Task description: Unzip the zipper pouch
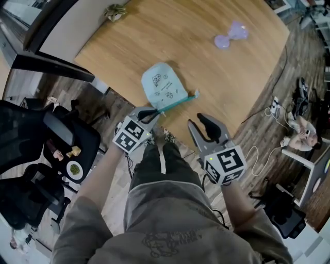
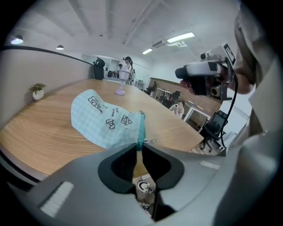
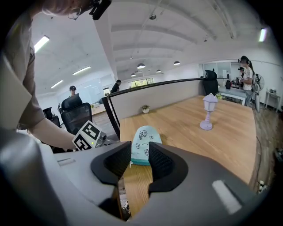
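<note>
Pouch: light-blue zipper pouch (image 1: 162,86) with little doodles on it, lying flat on the wooden table (image 1: 216,77) right by the near edge. Its teal zipper strip (image 1: 179,101) faces the person.
Left claw: the left gripper (image 1: 154,112) is squeezed down narrow on one end of that zipper strip, which runs right in between the tips. The small metal pull (image 2: 151,141) sits just beside them.
Right claw: the right gripper (image 1: 195,119) has its jaws wide apart with nothing in them. It hovers at the table's near edge, close to the pouch but not touching.
Other stuff: a lilac lamp-shaped thing (image 1: 231,35) stands well apart, further across the table. There's a small potted plant (image 1: 115,11) at the far corner.
</note>
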The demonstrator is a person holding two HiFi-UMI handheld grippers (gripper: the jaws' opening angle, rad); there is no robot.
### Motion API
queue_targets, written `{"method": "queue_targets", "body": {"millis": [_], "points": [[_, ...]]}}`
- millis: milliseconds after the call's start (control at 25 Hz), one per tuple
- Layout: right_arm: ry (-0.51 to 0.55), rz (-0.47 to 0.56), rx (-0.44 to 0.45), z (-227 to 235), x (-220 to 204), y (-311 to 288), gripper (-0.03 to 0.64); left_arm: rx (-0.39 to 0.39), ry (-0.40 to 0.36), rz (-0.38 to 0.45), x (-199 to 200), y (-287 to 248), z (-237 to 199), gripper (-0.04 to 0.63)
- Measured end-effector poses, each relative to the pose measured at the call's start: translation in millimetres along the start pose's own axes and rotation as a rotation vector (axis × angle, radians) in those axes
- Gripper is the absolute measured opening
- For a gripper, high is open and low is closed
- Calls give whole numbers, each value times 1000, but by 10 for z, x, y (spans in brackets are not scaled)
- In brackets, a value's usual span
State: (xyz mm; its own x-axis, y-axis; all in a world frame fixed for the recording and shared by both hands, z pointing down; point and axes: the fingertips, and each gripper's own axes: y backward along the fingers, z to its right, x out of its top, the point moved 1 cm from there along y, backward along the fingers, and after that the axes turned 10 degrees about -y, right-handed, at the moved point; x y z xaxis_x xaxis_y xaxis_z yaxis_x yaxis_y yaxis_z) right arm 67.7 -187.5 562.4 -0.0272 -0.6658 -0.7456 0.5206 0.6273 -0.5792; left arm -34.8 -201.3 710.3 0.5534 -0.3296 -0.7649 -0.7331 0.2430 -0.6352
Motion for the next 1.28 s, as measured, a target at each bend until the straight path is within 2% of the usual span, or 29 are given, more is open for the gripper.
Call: {"method": "queue_targets", "body": {"millis": [320, 440, 560, 960, 1120, 1280], "points": [[-3, 95, 30, -55, 511, 249, 132, 31, 90, 95, 661, 482, -54, 38], [-27, 141, 78, -134, 774, 406, 130, 65, 97, 134, 974, 742, -71, 38], [18, 185, 97, -235, 1025, 577, 130, 101, 105, 192, 1299, 1038, -71, 38], [138, 329, 205, -702, 1662, 1030, 130, 224, 43, 371, 2158, 1992, 125, 38], [165, 374, 239, -872, 1790, 1159, 130, 285, 40, 446, 2302, 2386, 119, 38], [178, 380, 260, -927, 1826, 1210, 130, 357, 2, 449, 2341, 2609, 108, 38]]}}
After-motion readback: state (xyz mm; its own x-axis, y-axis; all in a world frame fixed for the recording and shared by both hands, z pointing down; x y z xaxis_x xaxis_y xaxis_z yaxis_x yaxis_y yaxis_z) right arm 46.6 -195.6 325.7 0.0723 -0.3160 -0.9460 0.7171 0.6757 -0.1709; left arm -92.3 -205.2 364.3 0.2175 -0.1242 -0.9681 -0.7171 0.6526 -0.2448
